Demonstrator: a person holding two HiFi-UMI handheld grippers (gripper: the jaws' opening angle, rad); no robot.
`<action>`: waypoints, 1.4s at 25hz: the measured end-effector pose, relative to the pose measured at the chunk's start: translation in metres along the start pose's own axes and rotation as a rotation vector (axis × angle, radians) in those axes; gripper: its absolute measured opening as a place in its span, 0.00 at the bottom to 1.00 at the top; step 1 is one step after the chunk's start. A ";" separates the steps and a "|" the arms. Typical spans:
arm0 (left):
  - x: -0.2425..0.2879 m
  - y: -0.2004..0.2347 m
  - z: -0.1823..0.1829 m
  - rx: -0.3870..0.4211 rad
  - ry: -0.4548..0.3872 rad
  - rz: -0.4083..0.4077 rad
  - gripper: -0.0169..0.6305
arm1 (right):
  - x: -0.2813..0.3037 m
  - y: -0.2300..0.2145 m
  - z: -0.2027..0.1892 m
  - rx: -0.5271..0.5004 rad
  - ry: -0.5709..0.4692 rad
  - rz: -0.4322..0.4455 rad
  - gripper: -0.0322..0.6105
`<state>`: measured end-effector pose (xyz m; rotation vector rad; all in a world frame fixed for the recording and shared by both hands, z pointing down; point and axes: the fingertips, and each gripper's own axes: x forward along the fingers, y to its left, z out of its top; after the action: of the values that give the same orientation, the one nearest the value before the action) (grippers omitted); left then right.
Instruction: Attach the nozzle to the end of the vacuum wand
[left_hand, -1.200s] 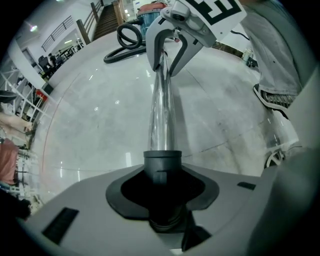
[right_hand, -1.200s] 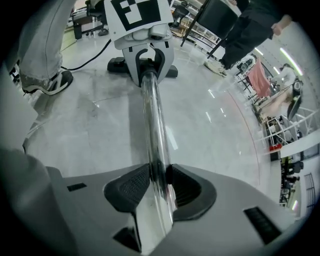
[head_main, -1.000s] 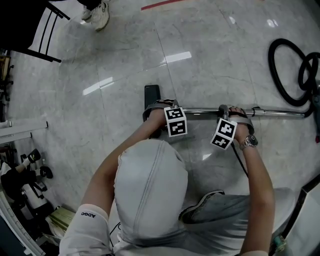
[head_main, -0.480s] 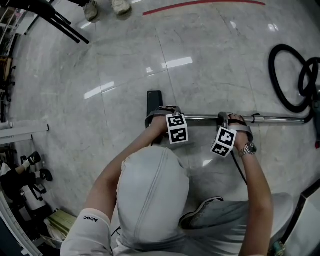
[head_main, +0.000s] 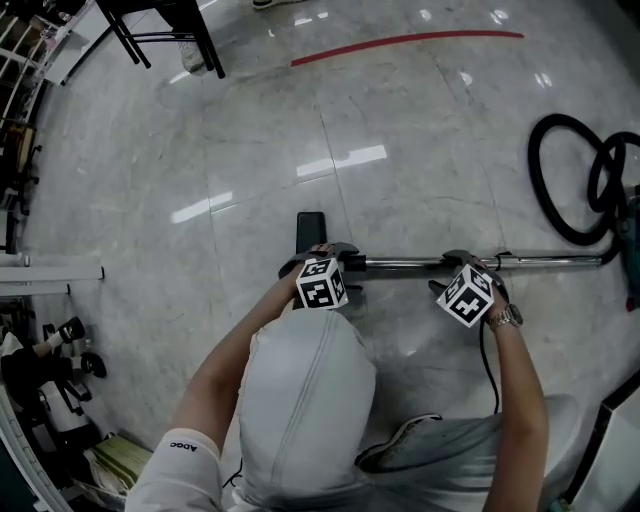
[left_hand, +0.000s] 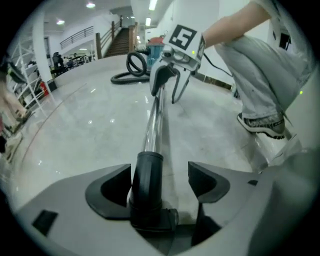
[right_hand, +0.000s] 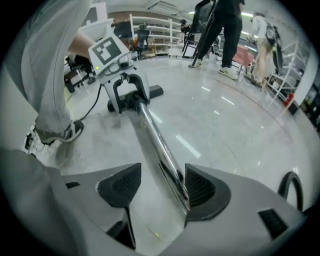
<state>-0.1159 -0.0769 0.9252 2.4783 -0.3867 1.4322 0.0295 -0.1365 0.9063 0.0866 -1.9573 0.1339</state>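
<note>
Nozzle (head_main: 310, 232) lay on the floor (head_main: 250, 150), its neck joined to the left end of the vacuum wand (head_main: 420, 263). Left gripper (left_hand: 160, 180): jaws had just opened, stood spread, nozzle neck between them, unpinched. Right gripper (right_hand: 162, 187): jaws had likewise just opened, spread astride the wand, farther right.

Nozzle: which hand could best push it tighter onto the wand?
Probably the left: the left hand-held gripper, jaws just opened, straddles the nozzle neck. The right hand-held gripper, also just opened, straddles the chrome wand farther along.
</note>
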 end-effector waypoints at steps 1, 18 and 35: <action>-0.008 0.002 0.008 -0.033 -0.065 0.005 0.56 | -0.007 -0.001 0.002 0.041 -0.030 0.022 0.43; -0.230 0.146 0.199 -0.277 -0.733 0.472 0.06 | -0.214 -0.110 0.044 0.362 -0.595 -0.369 0.06; -0.300 0.119 0.384 -0.100 -1.040 0.574 0.06 | -0.422 -0.148 0.020 0.488 -1.086 -0.852 0.06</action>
<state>0.0064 -0.2902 0.4877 2.9388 -1.3828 0.0588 0.1900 -0.2870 0.5160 1.5602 -2.6893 -0.0229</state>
